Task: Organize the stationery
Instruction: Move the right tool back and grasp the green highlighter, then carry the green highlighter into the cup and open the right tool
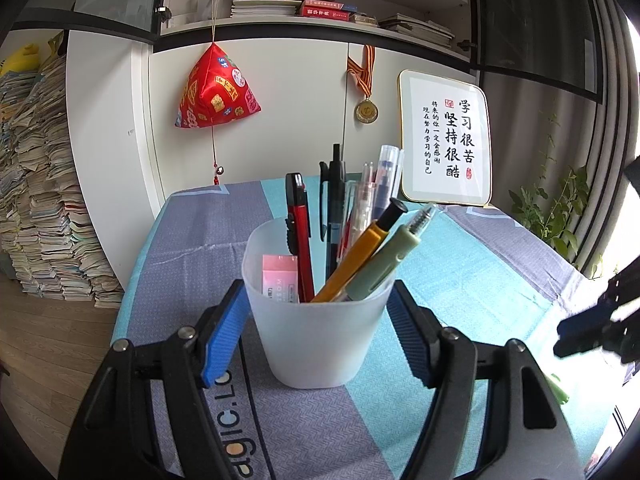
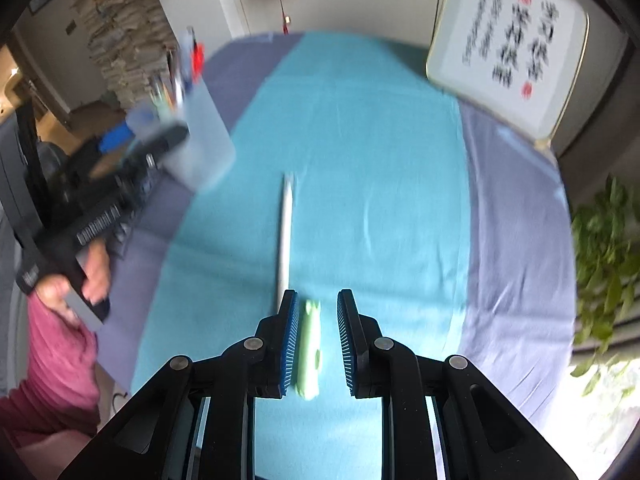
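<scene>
A translucent white cup [image 1: 316,332] stands on the striped cloth, and my left gripper [image 1: 316,292] is shut on its sides with both blue pads. Inside it are a red utility knife [image 1: 300,236], a black pen [image 1: 335,200], an orange pen [image 1: 360,256], a pale green pen [image 1: 384,260], clear pens and a pink eraser [image 1: 280,278]. My right gripper [image 2: 318,296] points down over the teal stripe, open. A pale green stationery piece [image 2: 309,352] lies on the cloth between its pads, untouched. A white pen [image 2: 285,236] lies just beyond the left pad. The right wrist view is blurred.
A framed calligraphy board [image 1: 446,140] leans at the table's far edge. A leafy plant [image 2: 600,248] stands off the right side. Tall book stacks [image 1: 44,200] fill the floor at left. A hand [image 2: 92,276] and pink sleeve hold the left gripper.
</scene>
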`<state>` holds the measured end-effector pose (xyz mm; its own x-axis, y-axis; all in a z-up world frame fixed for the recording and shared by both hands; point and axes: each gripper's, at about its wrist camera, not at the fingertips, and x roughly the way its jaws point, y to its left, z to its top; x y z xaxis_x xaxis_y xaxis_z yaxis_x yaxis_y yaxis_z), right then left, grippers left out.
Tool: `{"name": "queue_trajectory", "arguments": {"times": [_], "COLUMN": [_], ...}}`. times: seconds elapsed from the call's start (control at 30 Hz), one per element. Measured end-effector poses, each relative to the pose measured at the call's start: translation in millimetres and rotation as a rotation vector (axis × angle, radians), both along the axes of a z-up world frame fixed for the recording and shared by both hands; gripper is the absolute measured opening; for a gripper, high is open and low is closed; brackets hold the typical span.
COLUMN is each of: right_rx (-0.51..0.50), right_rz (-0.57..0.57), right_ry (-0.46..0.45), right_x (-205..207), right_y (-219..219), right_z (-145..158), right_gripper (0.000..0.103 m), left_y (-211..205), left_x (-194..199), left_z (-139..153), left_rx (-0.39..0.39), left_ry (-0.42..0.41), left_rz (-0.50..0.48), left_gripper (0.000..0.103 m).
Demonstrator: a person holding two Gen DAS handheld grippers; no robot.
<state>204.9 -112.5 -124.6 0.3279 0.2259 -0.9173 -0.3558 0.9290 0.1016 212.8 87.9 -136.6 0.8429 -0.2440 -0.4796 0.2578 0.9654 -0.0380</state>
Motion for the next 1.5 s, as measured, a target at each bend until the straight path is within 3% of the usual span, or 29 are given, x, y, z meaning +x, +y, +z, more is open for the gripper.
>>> {"name": "queue_trajectory", "arguments": {"times": [0.53,0.83,0.9,1.5], "right_rx": [0.011,-0.049,-0.056,0.013], "right_rz": [-0.012,0.01,0.0,-0.023], "right_ry": [0.085,0.054,0.051,-0.094], "right_x": [4.9,9.9,11.5,-8.0], "right_y": [-2.6,10.7,10.5,5.7], "right_z": [-33.5,-38.5,-38.4,19.6], "right_gripper": [0.023,0.024,0.016,0.013], "left_y": [-1.4,-1.4,-1.4,-1.4], "left_x": [-0.9,0.2,0.1,0.8], "left_z": [-1.5,-1.1,-1.0,-0.5], "left_rx": [0.0,0.001,0.0,0.001], "left_ry": [0.004,0.005,0.005,0.006], "left_rz": [0.001,0.001,0.001,0.0], "left_gripper": [0.07,0.07,0.07,0.07]}}
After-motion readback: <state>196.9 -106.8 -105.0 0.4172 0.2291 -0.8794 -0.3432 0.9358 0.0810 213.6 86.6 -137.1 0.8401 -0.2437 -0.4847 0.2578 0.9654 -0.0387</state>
